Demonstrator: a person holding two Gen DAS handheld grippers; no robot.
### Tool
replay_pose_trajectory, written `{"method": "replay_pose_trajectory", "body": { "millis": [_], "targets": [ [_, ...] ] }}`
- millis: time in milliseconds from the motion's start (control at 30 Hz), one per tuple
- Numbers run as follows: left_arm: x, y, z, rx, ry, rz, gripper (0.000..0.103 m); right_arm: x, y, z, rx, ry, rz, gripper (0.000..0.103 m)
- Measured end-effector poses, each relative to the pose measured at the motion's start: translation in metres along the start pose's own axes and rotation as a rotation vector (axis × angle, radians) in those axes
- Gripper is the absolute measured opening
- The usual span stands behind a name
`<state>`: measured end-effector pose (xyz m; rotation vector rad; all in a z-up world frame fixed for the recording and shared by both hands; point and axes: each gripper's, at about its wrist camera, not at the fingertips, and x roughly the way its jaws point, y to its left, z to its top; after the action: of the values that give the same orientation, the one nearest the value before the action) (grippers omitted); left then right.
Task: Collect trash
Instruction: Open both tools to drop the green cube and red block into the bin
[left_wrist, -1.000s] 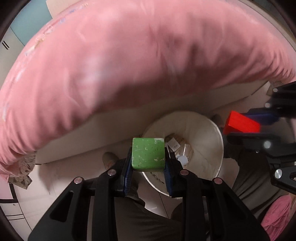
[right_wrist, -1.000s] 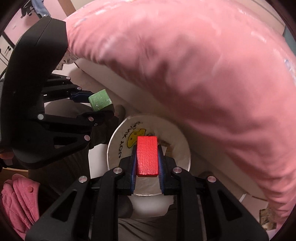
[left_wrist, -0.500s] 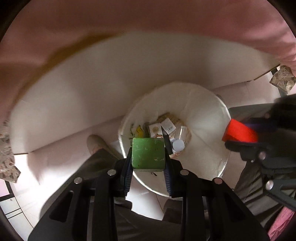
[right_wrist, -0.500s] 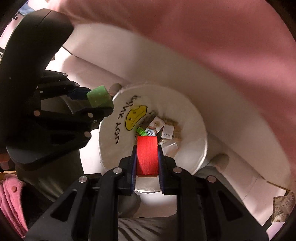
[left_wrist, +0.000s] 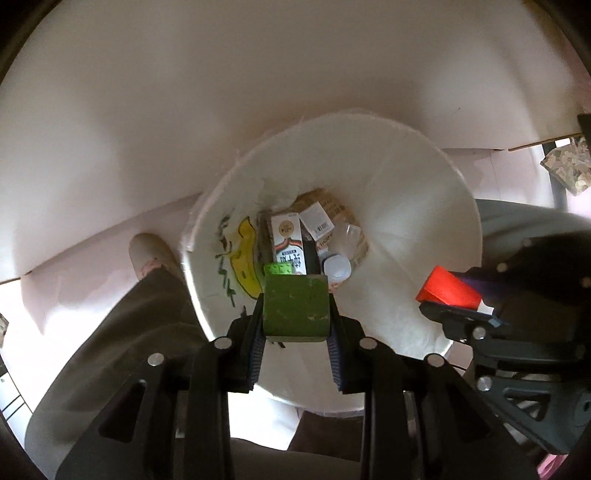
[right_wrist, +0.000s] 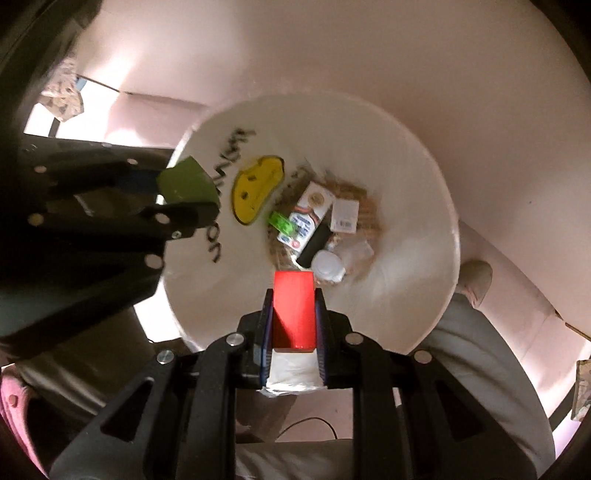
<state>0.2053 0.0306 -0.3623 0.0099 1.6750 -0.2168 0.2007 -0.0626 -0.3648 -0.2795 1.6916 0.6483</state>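
Your left gripper (left_wrist: 295, 314) is clamped on a green block (left_wrist: 296, 308), its blue pads pressing both sides, and it hangs over the near rim of the white trash bin (left_wrist: 424, 206), pointing down into it. Your right gripper (right_wrist: 294, 314) is closed on a red block (right_wrist: 294, 308), held over the near edge of the same bin, with a scrap of white paper (right_wrist: 291, 369) showing between the fingers just behind the block. From the right wrist camera you can see the left gripper and its green block at the bin's left rim; from the left wrist camera the red block sits at the bin's right rim. Neither block touches the bin. At the bottom of the bin lie a small carton (right_wrist: 308, 218), a white-capped clear bottle (right_wrist: 327, 264), a bright green scrap (right_wrist: 281, 223) and a labelled packet (right_wrist: 345, 216). A yellow smiley face (right_wrist: 258, 188) with black lettering is drawn on the bin's inner wall. Your legs and a shoe (left_wrist: 149, 251) stand beside the bin.
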Motion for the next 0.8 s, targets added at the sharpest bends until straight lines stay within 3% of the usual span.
{"method": "replay_pose_trajectory", "body": {
  "millis": [433, 500, 633, 800],
  "targets": [
    [0.044, 0.002, 0.014, -0.055, 0.104, -0.046, 0.032, 0.046, -0.016, 0.009, 0.081, 0.109, 0.017, 0.021],
    [0.047, 0.005, 0.016, -0.078, 0.112, -0.056, 0.044, 0.05, -0.019, 0.009, 0.103, 0.116, 0.026, 0.022],
    [0.046, 0.005, 0.014, -0.083, 0.111, -0.047, 0.05, 0.052, -0.024, 0.01, 0.12, 0.112, 0.024, 0.042],
    [0.041, 0.003, 0.011, -0.071, 0.098, -0.03, 0.054, 0.044, -0.023, 0.008, 0.123, 0.097, 0.015, 0.043]
  ]
}}
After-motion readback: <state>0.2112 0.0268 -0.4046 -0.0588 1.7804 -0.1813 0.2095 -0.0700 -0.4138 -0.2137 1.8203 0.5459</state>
